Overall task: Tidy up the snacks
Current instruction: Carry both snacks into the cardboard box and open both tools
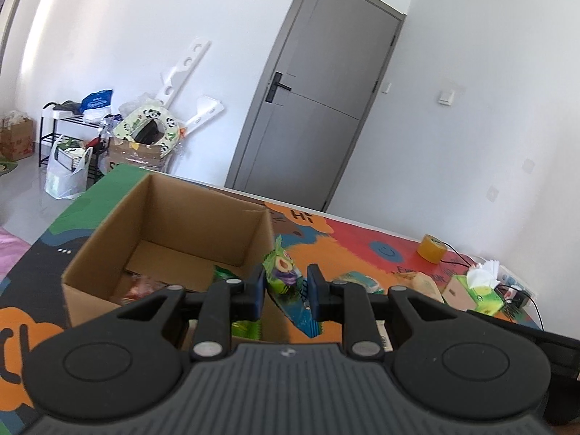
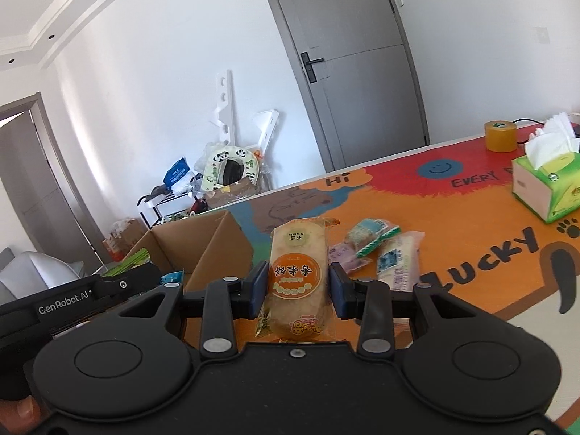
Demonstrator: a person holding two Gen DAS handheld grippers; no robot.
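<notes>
Our left hand-held gripper [image 1: 284, 286] clamping a green plum snack packet [image 1: 284, 272] beside the cardboard box [image 1: 108, 253], our right hand-held gripper [image 2: 298, 284] gripping a rice cracker pack [image 2: 298, 272] above the colourful desk [image 2: 453, 224]

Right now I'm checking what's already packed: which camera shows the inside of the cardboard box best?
The left wrist view: it looks down into the open cardboard box, showing its floor and a few snack packets near the front wall. The right wrist view shows only the box's outer side and rim, nothing of the floor.
</notes>
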